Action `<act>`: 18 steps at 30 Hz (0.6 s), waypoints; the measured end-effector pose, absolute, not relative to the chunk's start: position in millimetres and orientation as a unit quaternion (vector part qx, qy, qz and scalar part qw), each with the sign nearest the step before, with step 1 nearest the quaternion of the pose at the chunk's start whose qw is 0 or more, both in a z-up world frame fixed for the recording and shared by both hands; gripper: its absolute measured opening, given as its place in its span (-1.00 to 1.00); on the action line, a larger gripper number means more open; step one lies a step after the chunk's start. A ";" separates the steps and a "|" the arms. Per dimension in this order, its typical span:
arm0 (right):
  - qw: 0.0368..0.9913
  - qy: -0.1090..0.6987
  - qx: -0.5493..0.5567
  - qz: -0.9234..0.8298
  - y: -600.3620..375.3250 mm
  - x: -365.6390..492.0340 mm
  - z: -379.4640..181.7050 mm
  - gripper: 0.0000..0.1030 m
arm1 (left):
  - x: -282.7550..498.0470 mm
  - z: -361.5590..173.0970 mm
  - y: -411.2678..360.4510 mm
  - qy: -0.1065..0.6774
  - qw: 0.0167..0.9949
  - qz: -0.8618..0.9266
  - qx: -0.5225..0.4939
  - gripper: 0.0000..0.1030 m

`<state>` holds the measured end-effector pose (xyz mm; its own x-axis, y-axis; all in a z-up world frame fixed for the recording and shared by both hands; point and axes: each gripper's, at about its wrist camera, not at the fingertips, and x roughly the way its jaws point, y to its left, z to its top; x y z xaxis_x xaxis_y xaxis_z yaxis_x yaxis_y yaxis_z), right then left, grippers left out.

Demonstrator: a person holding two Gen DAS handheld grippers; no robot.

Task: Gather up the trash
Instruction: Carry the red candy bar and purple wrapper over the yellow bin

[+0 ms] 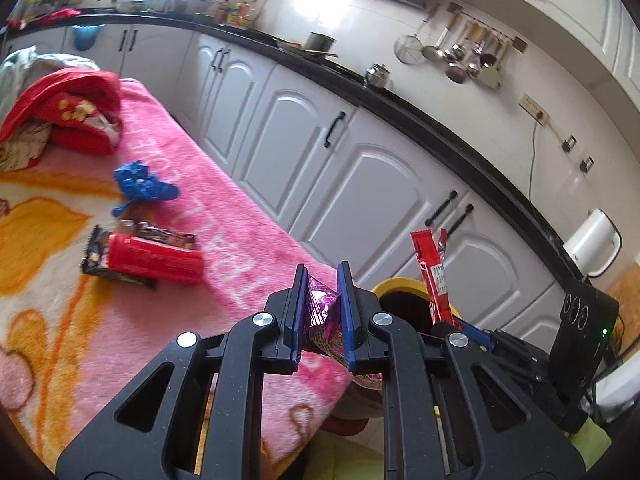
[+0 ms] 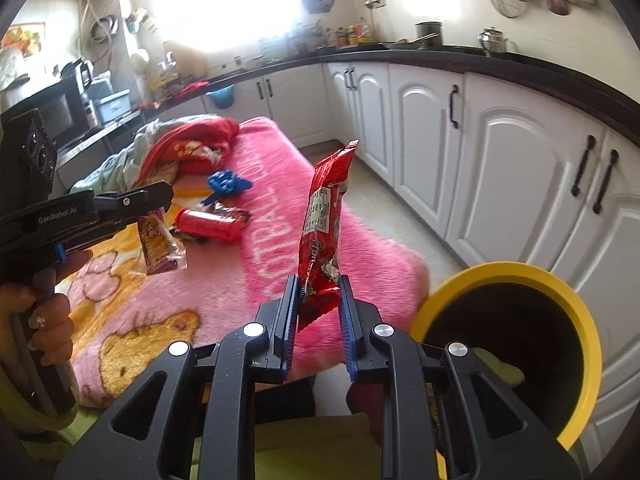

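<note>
My left gripper (image 1: pixel 322 276) is shut on a purple snack wrapper (image 1: pixel 320 304), held above the pink blanket's edge; it also shows in the right wrist view (image 2: pixel 162 240). My right gripper (image 2: pixel 319 286) is shut on a red snack wrapper (image 2: pixel 326 224) standing upright, left of the yellow-rimmed bin (image 2: pixel 576 304). In the left wrist view the red wrapper (image 1: pixel 432 276) hangs over the bin (image 1: pixel 394 284). On the blanket lie a red tube (image 1: pixel 154 258), a dark wrapper (image 1: pixel 166 236) and a crumpled blue wrapper (image 1: pixel 140 184).
The pink and orange blanket (image 1: pixel 224 216) covers the table. Red and pale cloths (image 1: pixel 68 116) are piled at its far end. White cabinets (image 1: pixel 360 168) under a black counter run along the right. A white kettle (image 1: pixel 592 248) stands on the counter.
</note>
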<state>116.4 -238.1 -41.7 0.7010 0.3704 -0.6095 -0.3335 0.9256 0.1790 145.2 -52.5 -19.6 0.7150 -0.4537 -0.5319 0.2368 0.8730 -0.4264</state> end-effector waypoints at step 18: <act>0.934 0.326 0.094 0.110 -316.3 105.3 -44.4 -0.63 | 153.3 -19.6 -128.6 0.325 0.908 -0.243 -0.103 -0.81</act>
<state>105.3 -316.3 -44.4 0.7634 0.2668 -0.5883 -0.1442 0.9581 0.2473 153.3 -128.6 -19.6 0.6699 -0.5086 -0.5409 0.3745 0.8605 -0.3454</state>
